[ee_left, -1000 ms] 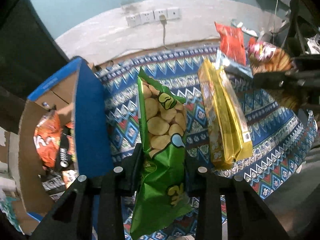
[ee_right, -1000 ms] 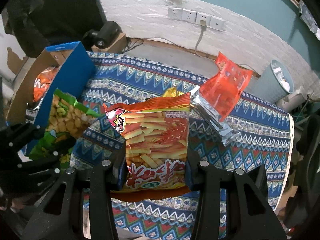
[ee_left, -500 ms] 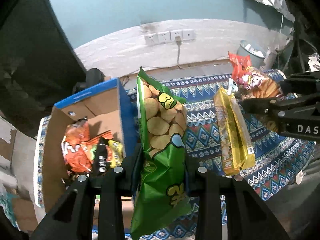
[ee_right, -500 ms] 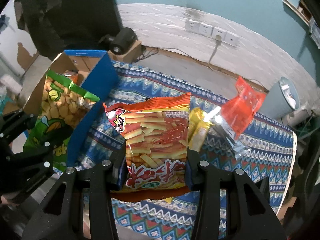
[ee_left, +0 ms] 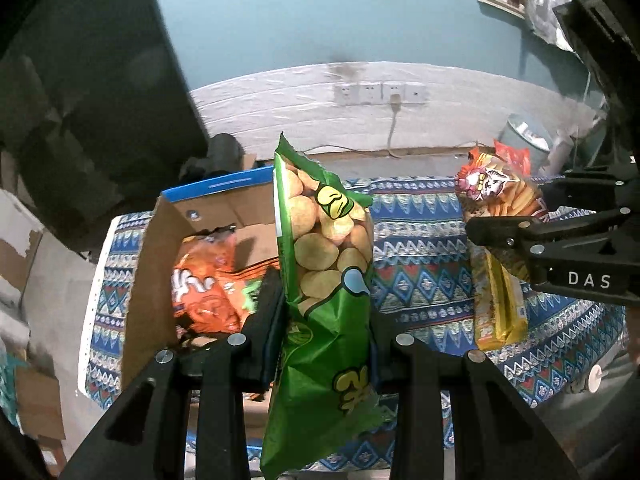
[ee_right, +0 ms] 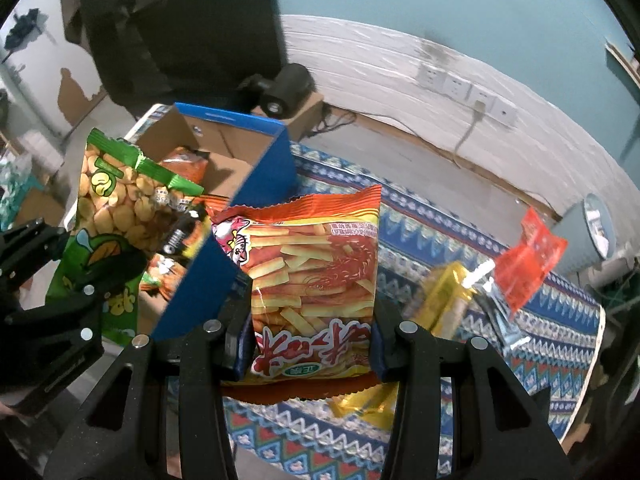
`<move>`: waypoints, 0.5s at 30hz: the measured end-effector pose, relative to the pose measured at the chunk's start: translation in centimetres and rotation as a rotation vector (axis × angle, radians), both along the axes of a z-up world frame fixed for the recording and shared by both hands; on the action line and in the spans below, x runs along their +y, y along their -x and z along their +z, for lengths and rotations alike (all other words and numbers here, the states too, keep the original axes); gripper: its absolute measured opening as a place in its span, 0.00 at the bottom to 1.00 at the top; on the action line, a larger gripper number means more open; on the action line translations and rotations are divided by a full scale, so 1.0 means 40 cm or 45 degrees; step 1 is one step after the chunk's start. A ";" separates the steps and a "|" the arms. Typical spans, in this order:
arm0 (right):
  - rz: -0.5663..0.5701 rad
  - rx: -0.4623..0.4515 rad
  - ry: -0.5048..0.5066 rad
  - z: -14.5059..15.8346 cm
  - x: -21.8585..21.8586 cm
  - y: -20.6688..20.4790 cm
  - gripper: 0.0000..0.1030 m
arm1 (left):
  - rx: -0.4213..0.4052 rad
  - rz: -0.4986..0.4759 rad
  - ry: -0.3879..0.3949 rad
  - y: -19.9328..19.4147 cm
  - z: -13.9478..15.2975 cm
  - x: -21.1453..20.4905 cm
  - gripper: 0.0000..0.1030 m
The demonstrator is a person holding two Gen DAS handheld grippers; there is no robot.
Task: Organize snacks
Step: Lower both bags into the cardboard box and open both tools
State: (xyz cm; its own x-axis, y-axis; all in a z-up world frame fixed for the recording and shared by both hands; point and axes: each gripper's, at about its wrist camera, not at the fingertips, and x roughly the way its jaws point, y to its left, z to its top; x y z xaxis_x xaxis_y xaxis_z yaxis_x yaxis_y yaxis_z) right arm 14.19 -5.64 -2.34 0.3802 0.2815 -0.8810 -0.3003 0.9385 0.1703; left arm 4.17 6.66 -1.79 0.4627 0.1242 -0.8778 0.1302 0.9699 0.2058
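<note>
My left gripper (ee_left: 326,320) is shut on a green bag of broad-bean snacks (ee_left: 324,264), held upright above the open cardboard box (ee_left: 160,240) with blue outer walls. The box holds orange snack bags (ee_left: 204,292). My right gripper (ee_right: 312,320) is shut on an orange bag of shrimp sticks (ee_right: 316,276), held in the air by the box's blue wall (ee_right: 224,264). The green bag (ee_right: 116,208) and left gripper show at the left of the right wrist view; the shrimp-stick bag (ee_left: 496,196) shows at the right of the left wrist view.
A gold snack pack (ee_left: 498,304) lies on the patterned blue cloth (ee_left: 420,264). A red packet (ee_right: 528,256) and a silver one (ee_right: 500,320) lie further right. A grey bin (ee_right: 592,232) stands beyond the table. A black device (ee_right: 280,92) sits behind the box.
Both grippers have risen and moved left toward the box with their bags. The green bag now hangs over the box opening; the shrimp-stick bag is beside the box's blue wall.
</note>
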 end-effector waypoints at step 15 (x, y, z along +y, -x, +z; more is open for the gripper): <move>0.118 -0.007 -0.018 0.016 0.207 -0.061 0.43 | -0.025 0.194 -0.028 -0.003 0.007 0.188 0.33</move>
